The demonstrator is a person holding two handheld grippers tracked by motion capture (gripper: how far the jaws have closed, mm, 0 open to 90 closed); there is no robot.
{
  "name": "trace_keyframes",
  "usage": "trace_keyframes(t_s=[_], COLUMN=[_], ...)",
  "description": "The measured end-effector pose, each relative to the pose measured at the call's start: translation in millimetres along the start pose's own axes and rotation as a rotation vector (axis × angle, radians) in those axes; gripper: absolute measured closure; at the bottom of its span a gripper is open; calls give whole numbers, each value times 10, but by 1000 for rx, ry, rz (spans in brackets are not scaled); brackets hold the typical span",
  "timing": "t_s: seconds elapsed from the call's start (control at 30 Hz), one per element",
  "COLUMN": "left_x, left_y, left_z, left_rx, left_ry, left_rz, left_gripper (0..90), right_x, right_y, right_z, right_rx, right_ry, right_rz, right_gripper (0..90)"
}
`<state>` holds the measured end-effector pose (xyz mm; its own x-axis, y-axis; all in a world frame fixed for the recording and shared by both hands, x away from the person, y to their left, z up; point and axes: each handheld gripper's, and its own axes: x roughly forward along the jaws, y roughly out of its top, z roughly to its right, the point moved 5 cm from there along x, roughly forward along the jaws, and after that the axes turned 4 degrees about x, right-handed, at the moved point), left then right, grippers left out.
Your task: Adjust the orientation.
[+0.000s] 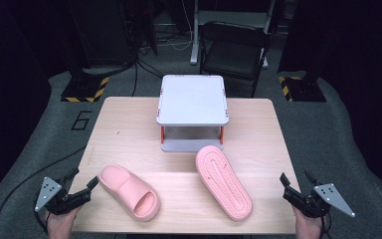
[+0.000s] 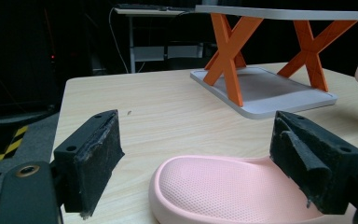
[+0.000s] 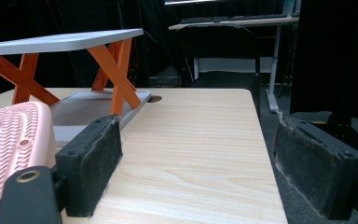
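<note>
Two pink slippers lie on the wooden table [image 1: 129,129]. The left one [image 1: 129,191] rests upright near the front edge, its heel end [image 2: 223,191] right before my left gripper [image 1: 83,189], which is open with nothing between its jaws. The right slipper [image 1: 224,181] lies sole up, its ridged sole [image 3: 9,140] at the left in the right gripper view. My right gripper [image 1: 291,189] hangs open at the table's front right corner, apart from that slipper.
A small grey two-tier rack [image 1: 193,99] with orange X-shaped legs [image 2: 230,56] stands at the table's back middle. A black folding chair [image 1: 234,50] and dark stands are on the floor behind. Cables run across the floor.
</note>
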<state>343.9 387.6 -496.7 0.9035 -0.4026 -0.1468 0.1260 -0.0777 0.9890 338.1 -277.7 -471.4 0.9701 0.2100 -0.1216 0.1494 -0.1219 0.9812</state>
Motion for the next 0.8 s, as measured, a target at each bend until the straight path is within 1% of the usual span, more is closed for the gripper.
trace_keyframes(t_s=[0.07,0.2,0.33,0.37,0.43,0.5,0.6,0.67,0.8], left_x=[5,17,8,7,-3,-14,-20,-27,-54], left_y=[2,2,6,11,17,11,-14,-11,-15], left_z=[12,34,47,58,83,121,212,270,361], left_rx=[6,6,-9,-21,-32,-32,-31,-15,-7], left_ry=[-5,-12,-24,-29,-37,-51,-78,-99,-120], left_rz=[-3,-3,1,12,19,12,2,-7,-14], left_gripper=[163,165,165,165,165,165,165,165,165], right_x=[-1,-9,-18,-19,-17,-3,37,78,157], right_y=[1,4,11,12,15,20,28,34,53], right_z=[1,11,20,22,21,13,-6,-27,-70], right_rx=[-2,1,4,5,9,10,13,13,10], right_ry=[-2,-9,-16,-17,-18,-20,-18,-11,-6], right_rz=[1,5,9,9,11,15,17,18,24], right_gripper=[153,153,153,153,153,153,153,152,153])
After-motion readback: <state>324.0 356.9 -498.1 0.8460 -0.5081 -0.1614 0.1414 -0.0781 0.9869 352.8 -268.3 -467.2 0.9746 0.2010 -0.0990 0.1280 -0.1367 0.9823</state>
